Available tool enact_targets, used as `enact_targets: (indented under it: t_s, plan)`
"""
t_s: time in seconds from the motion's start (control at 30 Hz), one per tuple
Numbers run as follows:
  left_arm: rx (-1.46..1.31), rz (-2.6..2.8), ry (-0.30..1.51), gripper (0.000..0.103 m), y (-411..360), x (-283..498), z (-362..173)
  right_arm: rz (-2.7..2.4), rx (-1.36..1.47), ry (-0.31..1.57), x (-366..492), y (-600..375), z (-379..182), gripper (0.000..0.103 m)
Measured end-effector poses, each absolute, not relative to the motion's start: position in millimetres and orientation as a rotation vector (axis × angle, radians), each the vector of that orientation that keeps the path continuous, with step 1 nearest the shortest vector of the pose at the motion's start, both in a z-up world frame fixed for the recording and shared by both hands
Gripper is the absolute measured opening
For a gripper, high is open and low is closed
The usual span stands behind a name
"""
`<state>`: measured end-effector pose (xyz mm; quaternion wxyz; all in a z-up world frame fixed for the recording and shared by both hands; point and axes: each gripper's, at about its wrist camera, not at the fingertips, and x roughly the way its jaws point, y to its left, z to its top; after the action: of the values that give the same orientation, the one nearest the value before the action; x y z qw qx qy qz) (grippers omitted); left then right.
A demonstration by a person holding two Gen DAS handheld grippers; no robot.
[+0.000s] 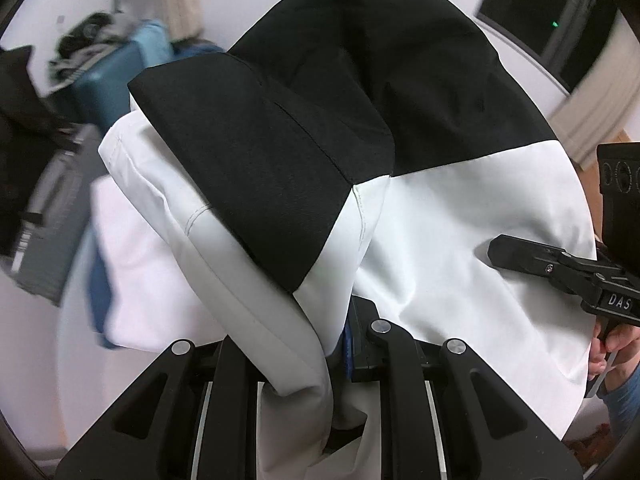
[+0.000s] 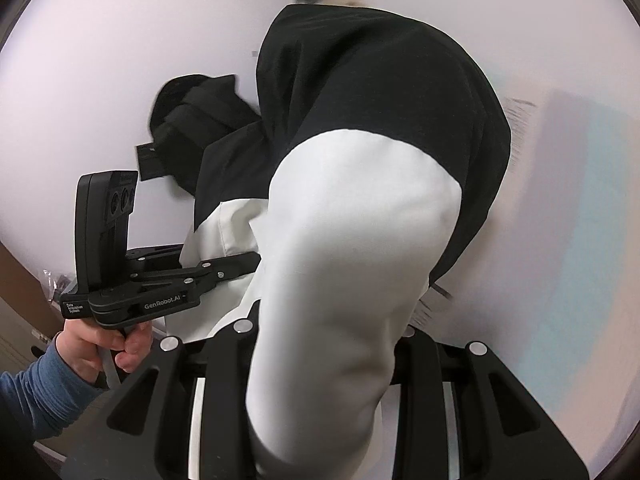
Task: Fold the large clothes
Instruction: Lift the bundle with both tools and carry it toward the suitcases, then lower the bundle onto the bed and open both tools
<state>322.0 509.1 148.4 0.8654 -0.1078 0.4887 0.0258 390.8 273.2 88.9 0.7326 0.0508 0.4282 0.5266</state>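
A smooth, matt woven black-and-white cloth garment point(image 1: 460, 220) is seen with stitched seams, its black panels showing a fine ribbed weave. The matt black plastic left gripper point(image 2: 244, 264) and matt black plastic right gripper point(image 1: 500, 250) are fitted with shiny round metal pins. A soft blue knit sleeve point(image 2: 36, 396) is visible.

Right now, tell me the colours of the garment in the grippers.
The garment is white in its lower part and black above, clearest in the right wrist view.
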Motion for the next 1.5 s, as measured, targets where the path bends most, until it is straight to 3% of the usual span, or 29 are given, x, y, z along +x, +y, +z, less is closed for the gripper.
enact_targets:
  t_s: [0.27, 0.57, 1.0, 1.23, 1.33, 1.37, 1.5]
  plan:
    - [-0.211, 0.178, 1.004, 0.016, 649.7, 303.3, 180.8, 1.241, 0.104, 0.902, 382.9, 415.1, 116.0, 0.029]
    - [-0.233, 0.239, 1.038, 0.015, 763.6, 312.0, 137.0, 1.271, 0.068, 0.969, 398.2, 542.8, 74.9, 0.029]
    - [-0.306, 0.185, 1.107, 0.017, 789.5, 350.0, -3.1, 1.099, -0.173, 1.149, 447.2, 592.5, -43.6, 0.03]
    - [-0.34, 0.193, 1.114, 0.02, 789.6, 350.2, -39.2, 1.076, -0.201, 1.143, 448.4, 593.9, -71.4, 0.032]
    - [-0.346, 0.212, 1.1, 0.027, 788.1, 345.7, -39.2, 1.043, -0.229, 1.114, 437.1, 599.1, -66.2, 0.041]
    - [-0.338, 0.23, 1.092, 0.031, 786.2, 342.2, -36.3, 1.017, -0.243, 1.097, 434.1, 597.5, -65.3, 0.052]
    - [-0.312, 0.3, 1.049, 0.056, 778.8, 323.3, -22.1, 0.954, -0.257, 1.064, 428.1, 591.6, -59.5, 0.068]
